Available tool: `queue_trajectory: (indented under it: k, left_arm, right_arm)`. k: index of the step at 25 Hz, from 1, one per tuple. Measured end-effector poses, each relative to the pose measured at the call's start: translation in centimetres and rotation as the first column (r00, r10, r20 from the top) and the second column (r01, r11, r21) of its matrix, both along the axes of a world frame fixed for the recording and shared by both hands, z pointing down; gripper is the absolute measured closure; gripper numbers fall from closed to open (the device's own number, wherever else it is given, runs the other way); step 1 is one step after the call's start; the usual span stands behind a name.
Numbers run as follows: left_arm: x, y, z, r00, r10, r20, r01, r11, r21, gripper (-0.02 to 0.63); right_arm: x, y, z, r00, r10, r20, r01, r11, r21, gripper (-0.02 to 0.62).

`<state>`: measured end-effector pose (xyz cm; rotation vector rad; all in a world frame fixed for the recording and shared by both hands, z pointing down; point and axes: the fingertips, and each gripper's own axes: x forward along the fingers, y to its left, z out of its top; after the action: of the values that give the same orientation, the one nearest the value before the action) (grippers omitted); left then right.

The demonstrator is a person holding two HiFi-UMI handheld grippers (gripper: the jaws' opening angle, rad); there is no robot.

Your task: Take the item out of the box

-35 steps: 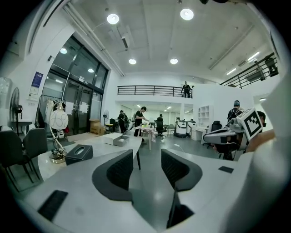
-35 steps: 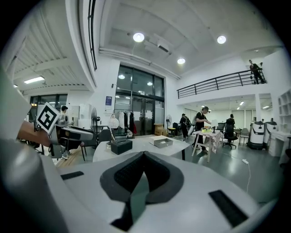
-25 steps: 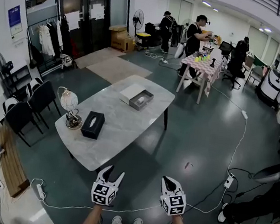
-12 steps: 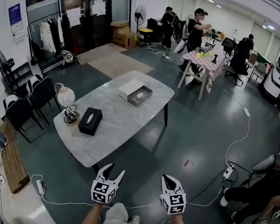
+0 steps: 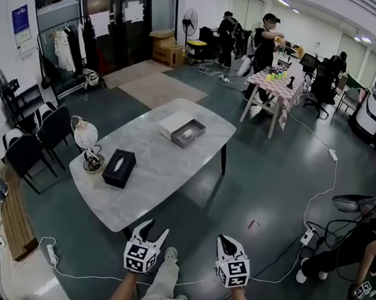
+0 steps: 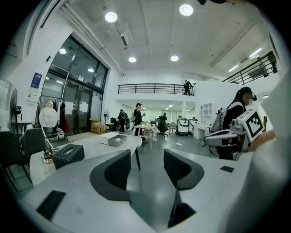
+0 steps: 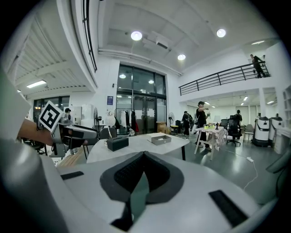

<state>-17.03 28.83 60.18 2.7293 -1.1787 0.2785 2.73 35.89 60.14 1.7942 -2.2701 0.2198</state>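
An open grey box (image 5: 189, 133) with a pale item (image 5: 187, 134) inside lies on the far part of a marble table (image 5: 151, 169); its white lid (image 5: 176, 122) rests beside it. The same box (image 6: 116, 139) (image 7: 161, 139) shows small in both gripper views. My left gripper (image 5: 150, 229) is held low, well short of the table, jaws apart and empty (image 6: 146, 169). My right gripper (image 5: 225, 242) hangs beside it with its jaws pressed together on nothing (image 7: 142, 173).
A black tissue box (image 5: 119, 167) and a globe-shaped lamp (image 5: 87, 138) stand on the table's near-left part. Dark chairs (image 5: 35, 144) sit left of it. Cables (image 5: 319, 189) run over the floor at right. Several people stand around a checkered table (image 5: 275, 82) far behind.
The view has come a little closer to the table as the person steps forward; a leg now shows between the grippers. Both grippers keep their pose.
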Motion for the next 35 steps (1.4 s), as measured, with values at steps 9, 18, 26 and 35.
queue_trajectory:
  k: [9,18,26,35]
  left_arm:
    - [1.8,-7.4,1.6,1.0,0.012,-0.02,-0.012,1.0,-0.009,0.394]
    - [3.5,-17.7,0.9,0.998,0.033,-0.048,-0.034,0.999,-0.015,0.394]
    - [4.6,-26.8,0.1,0.997,0.054,-0.058,-0.055,0.998,-0.017,0.394]
    - [5.6,-35.4,0.0,0.994,0.08,-0.068,-0.081,0.997,-0.017,0.394]
  right_arm:
    - [1.6,-7.1,0.9,1.0,0.011,-0.02,-0.011,1.0,-0.013,0.594]
    - [3.0,-16.7,-0.2,0.998,0.03,-0.05,-0.031,0.999,-0.025,0.594]
    - [3.5,-25.3,-1.2,0.997,0.04,-0.064,-0.042,0.999,-0.026,0.594]
    - [4.2,-33.2,-2.1,0.994,0.067,-0.082,-0.068,0.998,-0.016,0.594]
